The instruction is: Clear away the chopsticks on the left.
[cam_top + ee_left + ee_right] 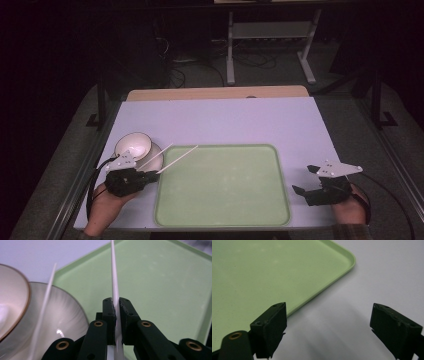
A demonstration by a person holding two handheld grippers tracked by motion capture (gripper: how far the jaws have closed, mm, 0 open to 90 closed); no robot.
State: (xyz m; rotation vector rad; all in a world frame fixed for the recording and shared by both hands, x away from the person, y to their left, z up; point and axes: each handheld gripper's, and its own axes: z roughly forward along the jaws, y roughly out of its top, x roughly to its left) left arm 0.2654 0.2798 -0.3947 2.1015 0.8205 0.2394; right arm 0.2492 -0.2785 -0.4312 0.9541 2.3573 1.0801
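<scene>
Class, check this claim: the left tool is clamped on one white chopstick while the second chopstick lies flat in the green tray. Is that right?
Not quite. The left tool is indeed clamped on one white chopstick, but the second chopstick lies across the saucer beside the bowl, not in the green tray. The left gripper view shows this.

1. The room was dim, darkest in the upper left of the frame.
2. A pale table (220,120) filled the centre.
3. A grey metal stand (270,35) stood at upper centre, above cables (175,70) on the floor.
</scene>
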